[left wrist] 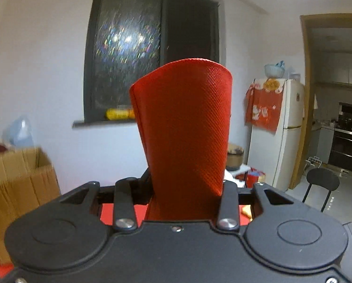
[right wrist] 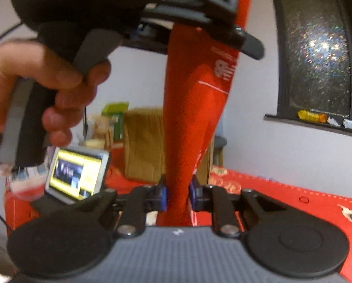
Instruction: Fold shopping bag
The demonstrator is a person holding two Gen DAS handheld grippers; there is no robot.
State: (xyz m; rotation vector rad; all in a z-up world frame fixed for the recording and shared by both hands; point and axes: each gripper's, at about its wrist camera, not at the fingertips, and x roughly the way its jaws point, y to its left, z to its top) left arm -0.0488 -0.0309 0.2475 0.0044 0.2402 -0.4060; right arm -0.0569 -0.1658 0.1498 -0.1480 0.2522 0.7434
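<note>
Red woven fabric of the shopping bag (left wrist: 183, 127) hangs light and limp (no stiffness), so we clamp both left gripper (left wrist: 185, 188) and right gripper (right wrist: 178, 195) on its edges.

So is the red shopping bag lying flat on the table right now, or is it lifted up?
Lifted. The red shopping bag hangs bunched and stretched between the left gripper above and the right gripper below, off the table.

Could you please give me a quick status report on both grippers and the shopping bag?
Left gripper shut on the red woven shopping bag, held high. Right gripper shut on its lower end. Bag hangs stretched between them, not yet folded. Nothing in the way.
</note>
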